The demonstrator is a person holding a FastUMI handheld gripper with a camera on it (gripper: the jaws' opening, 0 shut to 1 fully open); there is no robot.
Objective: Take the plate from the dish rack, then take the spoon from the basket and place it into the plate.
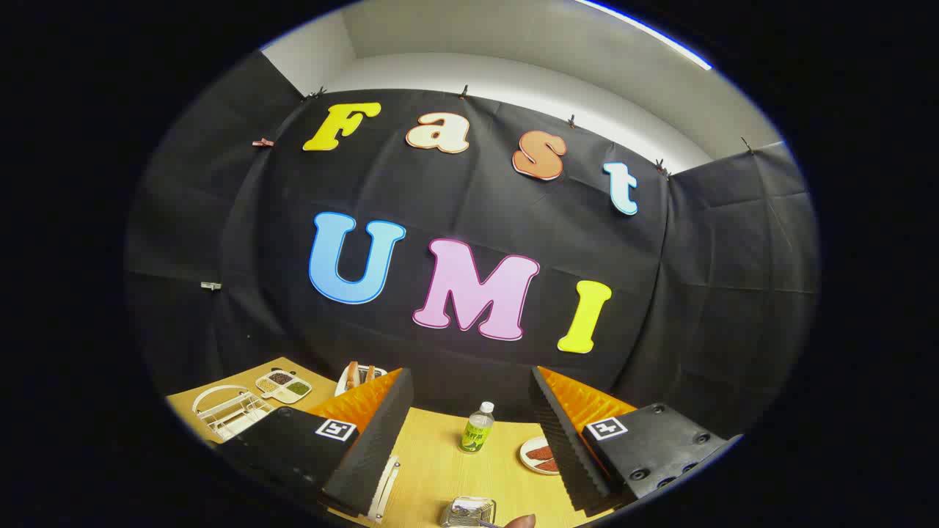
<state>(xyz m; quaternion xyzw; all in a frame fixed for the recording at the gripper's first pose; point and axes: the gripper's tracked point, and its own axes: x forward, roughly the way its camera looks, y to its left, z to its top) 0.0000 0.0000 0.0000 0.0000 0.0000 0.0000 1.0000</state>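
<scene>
Gripper (469, 433) spread wide, nothing between the fingers, aimed high over the wooden table (433, 455). White wire dish rack (229, 411) way off past the left finger, looks empty from here. What looks like the plate's white rim (384, 490) peeking out under the left finger, hard to be sure. Small metal basket (469, 511) just below the fingers with a spoon handle (487, 523) poking out. Probably light, stiff, slick metal, so best pinched across the handle.

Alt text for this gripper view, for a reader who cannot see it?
Open gripper above a wooden table, nothing between its fingers. Ahead stands a bottle, with a small plate beside it; a white rack sits off to one side.
</scene>
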